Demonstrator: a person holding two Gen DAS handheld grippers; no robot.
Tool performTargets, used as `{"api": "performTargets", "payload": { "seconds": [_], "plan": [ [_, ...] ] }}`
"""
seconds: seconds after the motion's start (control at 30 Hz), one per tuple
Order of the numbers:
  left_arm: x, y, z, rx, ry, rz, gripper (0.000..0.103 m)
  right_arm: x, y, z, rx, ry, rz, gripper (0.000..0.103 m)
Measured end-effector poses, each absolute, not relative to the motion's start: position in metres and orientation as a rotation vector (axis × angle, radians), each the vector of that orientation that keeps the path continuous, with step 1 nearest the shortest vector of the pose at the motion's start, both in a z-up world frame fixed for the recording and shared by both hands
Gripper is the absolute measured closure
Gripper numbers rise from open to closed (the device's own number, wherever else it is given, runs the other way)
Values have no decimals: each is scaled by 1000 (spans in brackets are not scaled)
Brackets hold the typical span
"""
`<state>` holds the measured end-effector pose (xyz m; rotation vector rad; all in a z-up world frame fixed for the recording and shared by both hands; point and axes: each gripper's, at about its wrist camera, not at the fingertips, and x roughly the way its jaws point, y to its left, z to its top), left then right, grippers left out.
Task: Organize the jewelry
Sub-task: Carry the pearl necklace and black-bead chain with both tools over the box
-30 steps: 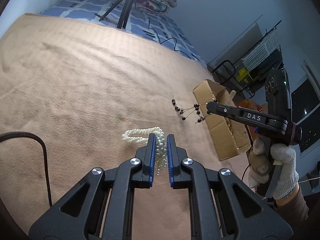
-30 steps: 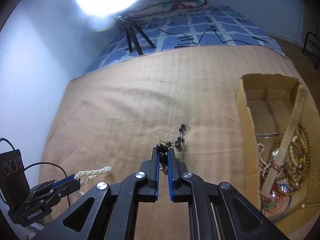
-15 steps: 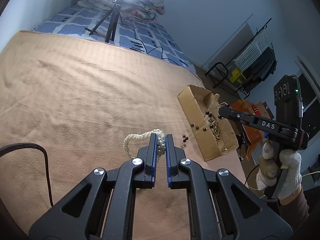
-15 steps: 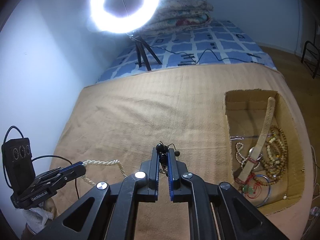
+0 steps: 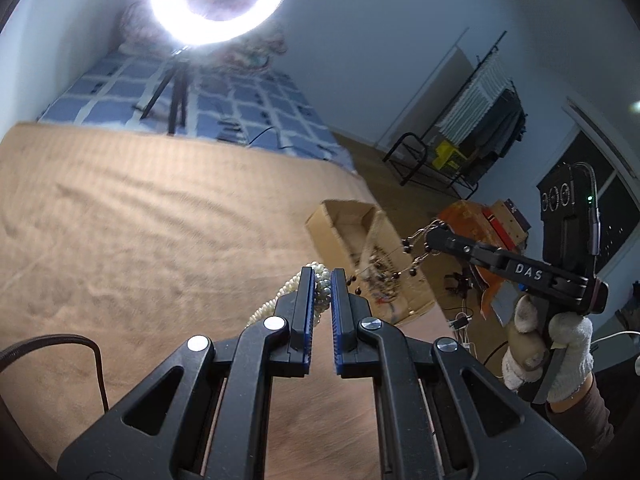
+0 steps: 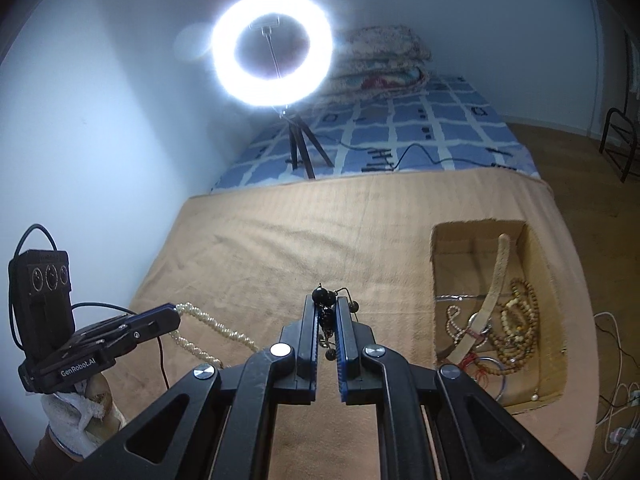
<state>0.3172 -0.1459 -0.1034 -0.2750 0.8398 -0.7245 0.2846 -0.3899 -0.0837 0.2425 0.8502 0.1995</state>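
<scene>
Over the tan blanket (image 6: 320,248): both grippers now ride higher than a second ago, their loads lifted clear of the cloth.
Left gripper (image 5: 321,276): jaws narrow, pinched on the white pearl bead necklace (image 6: 208,330), whose loop hangs down toward the blanket.
Right gripper (image 6: 325,305): jaws narrow, clamped on the black bead and wire piece (image 6: 323,298); in the left wrist view its beads dangle in front of the box.
What changed: a second ago the pearls lay on the blanket; now they are airborne, and the right gripper has swung nearer the box.
Open brown cardboard box (image 6: 476,240): on the blanket at the right, already holding wooden bead strands and bracelets.
Meaning: I'd judge both pieces are headed for the box, the drop not yet made.
Writing: "DAS" on the right gripper's side; "GenRobot.AI" on the left's.
</scene>
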Motion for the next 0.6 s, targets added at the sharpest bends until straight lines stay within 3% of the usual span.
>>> {"api": "performTargets", "payload": {
  "seconds": [0.6],
  "plan": [
    [301, -248, -52, -177, 754, -865, 98, 250, -460, -47, 240, 775, 101, 98]
  ]
}}
